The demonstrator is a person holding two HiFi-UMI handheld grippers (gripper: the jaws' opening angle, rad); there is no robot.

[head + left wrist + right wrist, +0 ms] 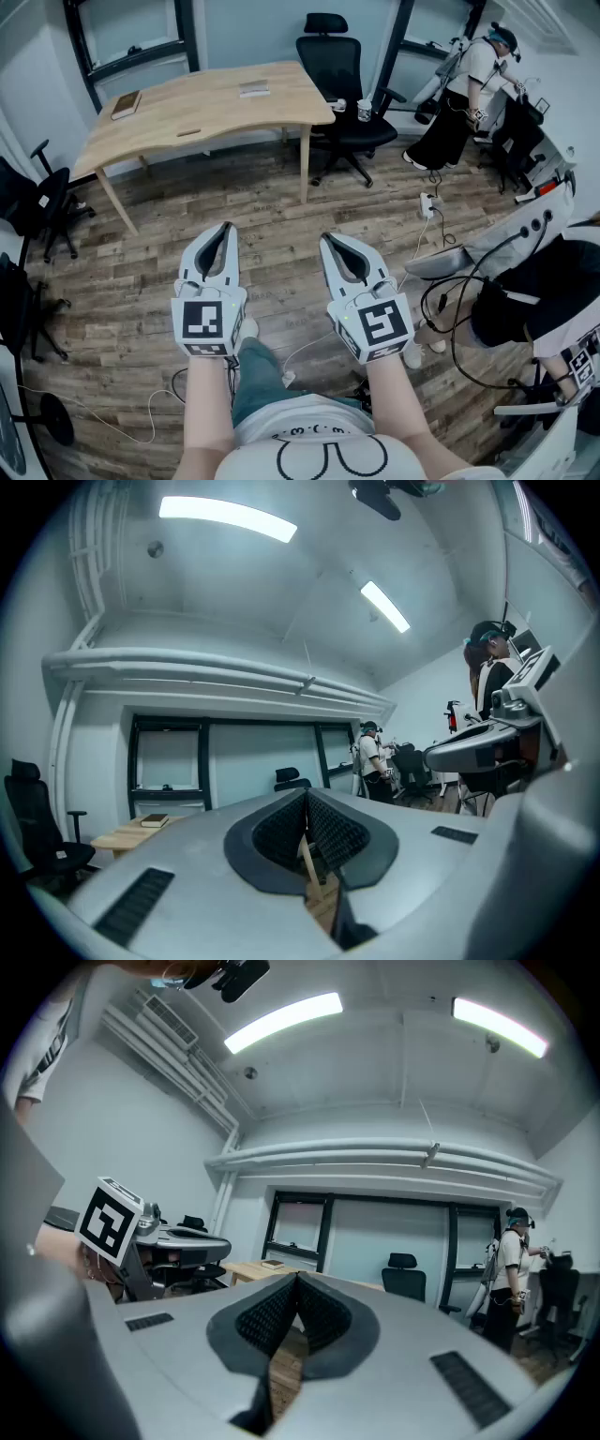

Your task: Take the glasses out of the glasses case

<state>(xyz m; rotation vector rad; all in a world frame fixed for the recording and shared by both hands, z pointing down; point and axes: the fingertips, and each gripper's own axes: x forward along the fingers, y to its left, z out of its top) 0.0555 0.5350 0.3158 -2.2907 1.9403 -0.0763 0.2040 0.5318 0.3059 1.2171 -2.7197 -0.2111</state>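
Note:
I cannot make out a glasses case or glasses for certain. A light wooden table [206,103] stands ahead with a flat grey item [254,89], a small brown item [188,132] and a brown book-like thing [125,104] on it. My left gripper [225,229] and right gripper [328,240] are held side by side over the wooden floor, well short of the table, both pointing level toward it. In the left gripper view the left gripper [306,794] has its pads together with nothing between them. The right gripper [296,1279] looks the same, shut and empty.
A black office chair [339,84] stands right of the table and other chairs [37,202] at the left wall. A person [464,94] stands at the back right, and another [534,300] is close on my right. Cables and a power strip [427,204] lie on the floor.

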